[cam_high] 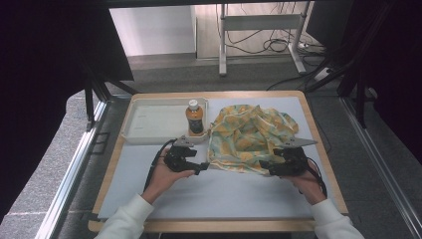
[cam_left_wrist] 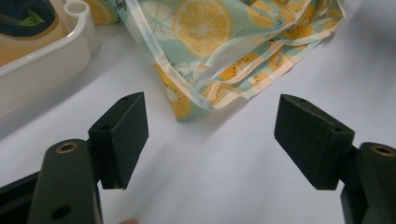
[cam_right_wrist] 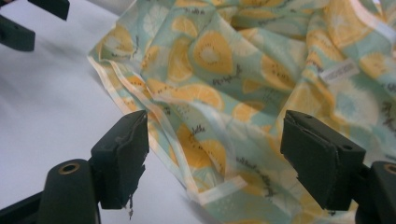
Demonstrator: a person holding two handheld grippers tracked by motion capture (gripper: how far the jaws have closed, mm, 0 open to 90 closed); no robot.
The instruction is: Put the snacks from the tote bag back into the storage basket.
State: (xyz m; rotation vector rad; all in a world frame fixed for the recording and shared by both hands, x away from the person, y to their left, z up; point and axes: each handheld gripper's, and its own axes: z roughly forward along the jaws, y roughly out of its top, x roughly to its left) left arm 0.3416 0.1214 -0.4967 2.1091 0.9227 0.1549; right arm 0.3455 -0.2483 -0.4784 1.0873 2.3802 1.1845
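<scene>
A crumpled cloth with a yellow lemon print on pale green (cam_high: 251,137) lies on the table's right half. My left gripper (cam_high: 203,166) stands open just left of the cloth's near-left corner (cam_left_wrist: 187,109), which lies ahead of its jaws. My right gripper (cam_high: 263,165) is open at the cloth's near-right edge, its jaws spread over the folded hem (cam_right_wrist: 210,154). Nothing is held in either one. A white label (cam_right_wrist: 340,71) shows on the cloth.
A white tray (cam_high: 149,124) stands at the back left of the pale mat, with an amber drink bottle (cam_high: 194,118) at its right end. The tray's rim (cam_left_wrist: 51,58) is close to the left gripper. Bare mat (cam_high: 224,194) lies toward the near edge.
</scene>
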